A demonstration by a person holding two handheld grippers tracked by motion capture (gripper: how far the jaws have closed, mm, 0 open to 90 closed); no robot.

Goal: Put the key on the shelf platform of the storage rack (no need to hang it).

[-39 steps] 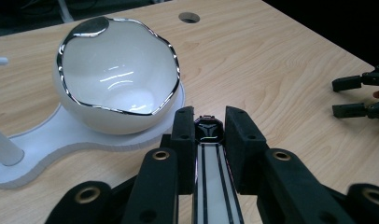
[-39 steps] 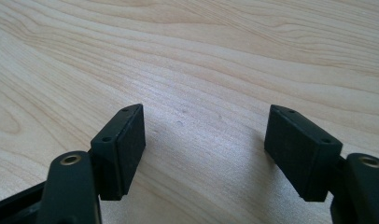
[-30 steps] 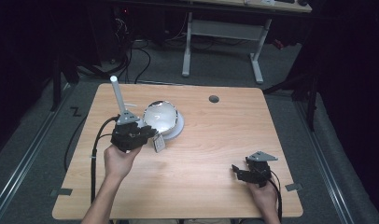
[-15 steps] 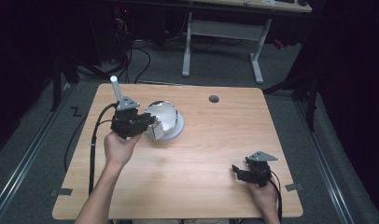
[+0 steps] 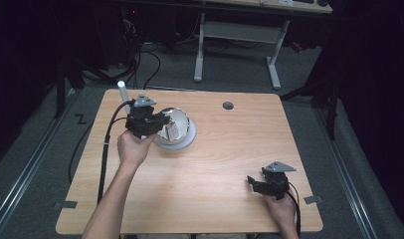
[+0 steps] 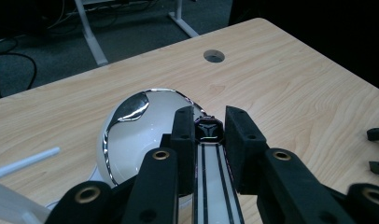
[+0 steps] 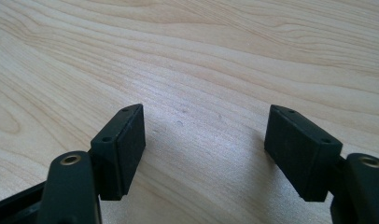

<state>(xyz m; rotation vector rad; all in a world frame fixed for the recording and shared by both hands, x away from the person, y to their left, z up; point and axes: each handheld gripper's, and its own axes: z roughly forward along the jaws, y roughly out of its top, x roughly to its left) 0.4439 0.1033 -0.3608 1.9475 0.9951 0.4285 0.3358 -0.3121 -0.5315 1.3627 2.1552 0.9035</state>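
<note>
Wooden table (image 5: 215, 164); left gripper (image 6: 207, 122) grips strip (image 6: 211, 186) (white).

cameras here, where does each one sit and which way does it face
High view: above the person's side, looking forward and down on the light wooden table; both forearms and both claws, left claw, right claw.
Left gripper view: rides the left claw, looking along its jaws, which are closed on a white black-striped handle beside the glossy white chrome-trimmed dome.
Right gripper view: rides the right claw, open over bare wood.
High and left gripper views share the dome and the round table hole.
</note>
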